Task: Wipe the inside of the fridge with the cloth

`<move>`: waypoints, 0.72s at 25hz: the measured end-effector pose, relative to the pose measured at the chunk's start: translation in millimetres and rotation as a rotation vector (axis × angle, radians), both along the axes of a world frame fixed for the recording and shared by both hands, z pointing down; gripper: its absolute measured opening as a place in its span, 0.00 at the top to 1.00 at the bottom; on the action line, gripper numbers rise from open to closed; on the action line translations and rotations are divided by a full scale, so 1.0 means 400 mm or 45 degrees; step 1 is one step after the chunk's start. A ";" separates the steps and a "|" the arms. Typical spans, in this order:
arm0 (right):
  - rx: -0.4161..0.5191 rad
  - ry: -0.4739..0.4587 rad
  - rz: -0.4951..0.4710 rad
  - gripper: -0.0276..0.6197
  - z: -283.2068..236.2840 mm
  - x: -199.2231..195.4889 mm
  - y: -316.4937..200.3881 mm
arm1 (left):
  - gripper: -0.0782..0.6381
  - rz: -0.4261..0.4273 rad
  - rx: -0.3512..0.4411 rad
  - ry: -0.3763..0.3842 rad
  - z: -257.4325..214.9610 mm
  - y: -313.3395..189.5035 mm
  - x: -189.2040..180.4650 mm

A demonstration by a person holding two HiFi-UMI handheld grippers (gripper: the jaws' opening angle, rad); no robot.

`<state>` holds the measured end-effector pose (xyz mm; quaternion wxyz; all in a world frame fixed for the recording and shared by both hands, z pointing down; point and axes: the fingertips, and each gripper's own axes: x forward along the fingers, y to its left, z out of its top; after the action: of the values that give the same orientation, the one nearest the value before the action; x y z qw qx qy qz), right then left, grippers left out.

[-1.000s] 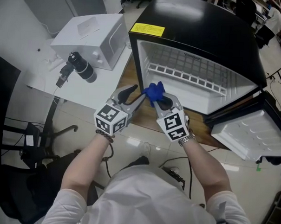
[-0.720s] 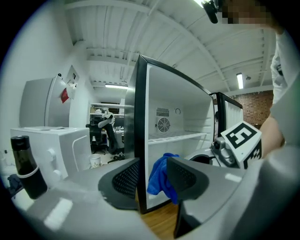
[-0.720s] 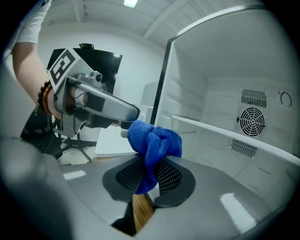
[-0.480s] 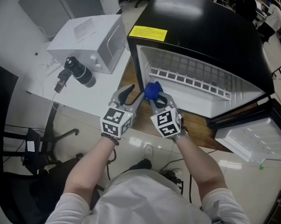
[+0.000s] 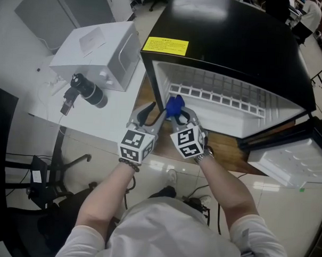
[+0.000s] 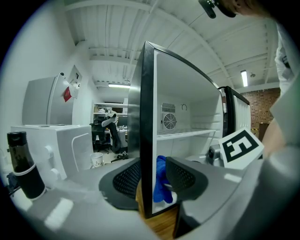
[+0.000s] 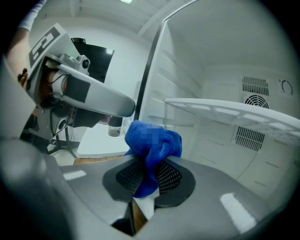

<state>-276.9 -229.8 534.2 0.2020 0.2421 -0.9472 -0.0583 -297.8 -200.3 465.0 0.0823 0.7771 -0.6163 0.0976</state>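
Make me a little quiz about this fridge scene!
1. True or false: the fridge is shut.
2. What does the right gripper hold? A cup, B cloth, C bottle.
3. Fill in: the sticker on the fridge's top is ___.
Key: 1 false, it stands open; 2 B; 3 yellow.

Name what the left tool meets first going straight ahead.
Likely the front edge of the fridge, lined up between the jaws of the left tool, which have just been closing; depth is unclear.
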 end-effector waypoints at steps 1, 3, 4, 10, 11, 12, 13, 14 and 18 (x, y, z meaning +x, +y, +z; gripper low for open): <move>0.000 -0.004 0.008 0.87 0.001 0.000 -0.004 | 0.67 0.004 0.001 -0.001 0.001 -0.002 0.003; -0.001 -0.013 0.023 0.87 0.004 0.000 -0.014 | 0.67 0.010 0.004 -0.003 0.001 -0.005 0.007; -0.002 -0.018 0.032 0.87 0.005 0.000 -0.019 | 0.67 0.010 0.007 -0.004 0.001 -0.006 0.007; 0.001 -0.045 0.087 0.88 0.010 -0.002 -0.052 | 0.69 0.006 0.004 -0.023 0.005 -0.004 0.004; 0.002 -0.047 0.094 0.88 0.011 -0.002 -0.059 | 0.69 -0.001 0.006 -0.024 0.004 -0.004 0.002; 0.002 -0.049 0.101 0.88 0.012 -0.003 -0.065 | 0.69 -0.014 0.011 -0.021 0.002 -0.004 -0.002; 0.002 -0.051 0.108 0.88 0.013 -0.003 -0.072 | 0.69 -0.029 0.013 -0.015 0.001 -0.004 -0.007; 0.001 -0.053 0.115 0.88 0.013 -0.004 -0.078 | 0.69 -0.041 0.012 -0.012 0.001 -0.004 -0.011; -0.007 -0.064 0.147 0.88 0.015 -0.007 -0.105 | 0.69 -0.037 0.000 -0.019 0.005 -0.011 -0.013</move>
<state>-279.9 -272.0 540.2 0.1816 0.2970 -0.9367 -0.0380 -302.8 -204.8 466.9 0.0791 0.7674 -0.6280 0.1022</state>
